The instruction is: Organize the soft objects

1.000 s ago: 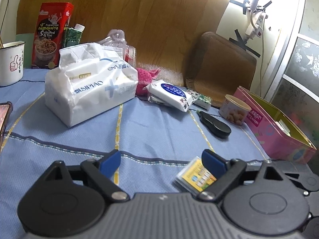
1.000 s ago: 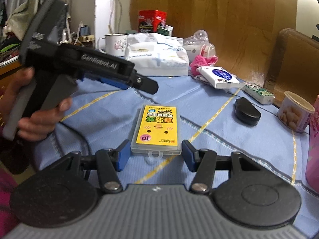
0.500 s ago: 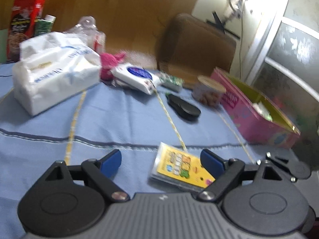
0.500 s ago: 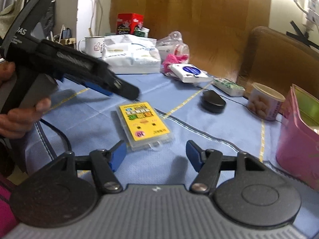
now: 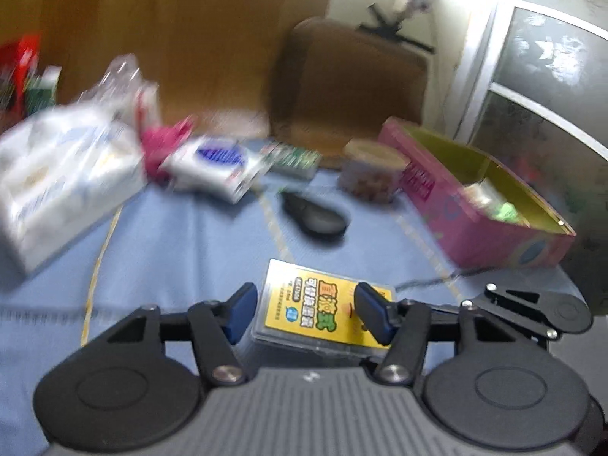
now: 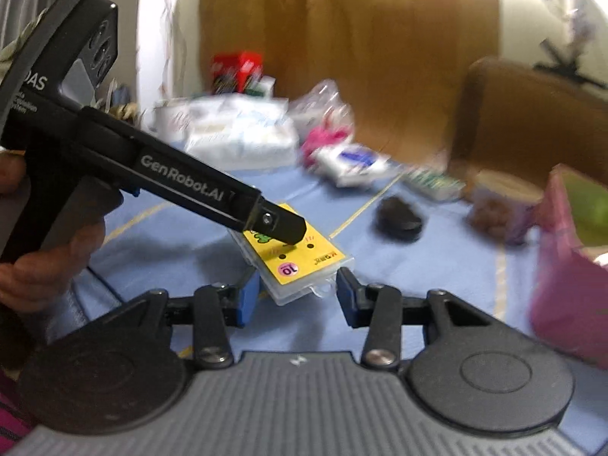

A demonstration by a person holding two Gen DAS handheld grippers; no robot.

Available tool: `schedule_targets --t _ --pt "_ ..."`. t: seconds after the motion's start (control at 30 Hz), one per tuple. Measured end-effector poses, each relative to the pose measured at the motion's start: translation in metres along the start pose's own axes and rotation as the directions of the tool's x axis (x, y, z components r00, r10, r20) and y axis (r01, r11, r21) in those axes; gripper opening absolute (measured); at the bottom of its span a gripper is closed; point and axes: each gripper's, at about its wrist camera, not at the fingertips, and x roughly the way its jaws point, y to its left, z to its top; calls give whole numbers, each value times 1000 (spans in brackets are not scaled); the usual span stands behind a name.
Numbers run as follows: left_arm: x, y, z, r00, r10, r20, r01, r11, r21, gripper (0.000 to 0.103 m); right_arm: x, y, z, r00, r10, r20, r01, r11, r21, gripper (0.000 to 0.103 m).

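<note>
Left gripper point(image 5: 302, 313) and right gripper point(image 6: 292, 296), jaws just narrowing, each straddle the yellow card case point(image 5: 323, 309) near the table's point(image 5: 182, 235) front edge; contact is unclear.

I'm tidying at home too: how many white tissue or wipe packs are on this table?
2. A large tissue pack at the far left; a smaller wipes pack right of the pink item. Others may be hidden.
</note>
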Motion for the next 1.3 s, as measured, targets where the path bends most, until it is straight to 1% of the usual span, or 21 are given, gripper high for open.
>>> schedule_targets --t 0.07,0.13,0.2,0.3,0.4,0.5,0.53,0.57,0.6,0.67,0.7,0.77,0.83,0.9,1.1,1.3 --pt "3 -19 18 999 -16 29 14 999 48 57 -12 -9 5 997 -53 47 53 999 5 47" --pt "9 -41 37 997 -51 54 46 995 92 57 -25 -21 9 989 -121 89 122 993 3 47" --pt "16 -64 53 992 -94 82 82 986 144 57 -39 -37 12 972 -198 125 199 980 11 47" --pt "33 -110 73 982 -152 108 123 964 235 57 -57 -64 12 942 -301 147 298 954 43 47" --pt "57 -149 85 974 -201 108 162 942 294 57 -72 -93 8 907 -396 142 388 918 83 47" --pt "85 -178 92 969 -228 90 189 928 322 58 -75 -119 3 881 -460 114 450 887 103 47" --pt "96 -187 94 970 -229 79 191 925 329 62 -74 -127 0 873 -477 100 467 878 111 47" --pt "106 -191 94 972 -226 61 194 924 331 65 -73 -135 -1 861 -501 86 490 863 123 47" --pt "113 -196 93 976 -213 51 185 925 331 68 -70 -143 -2 842 -534 70 522 842 136 47" --pt "124 -202 90 983 -178 39 156 930 334 68 -66 -158 -4 799 -600 39 587 793 165 47" --pt "127 -201 89 985 -169 33 149 933 327 68 -67 -164 -7 790 -612 37 596 781 188 47" --pt "124 -194 85 986 -166 26 150 940 306 68 -71 -170 -12 790 -612 40 587 774 238 47" --pt "117 -186 81 988 -152 34 135 945 298 68 -76 -168 -16 796 -603 55 570 776 270 47" --pt "110 -178 80 989 -142 40 125 950 286 69 -77 -161 -19 796 -602 64 566 777 274 47" --pt "82 -158 68 990 -136 47 120 961 249 69 -79 -142 -17 806 -586 82 542 787 294 47" --pt "54 -130 49 996 -82 46 69 972 223 69 -81 -117 -12 817 -566 111 513 801 307 47"
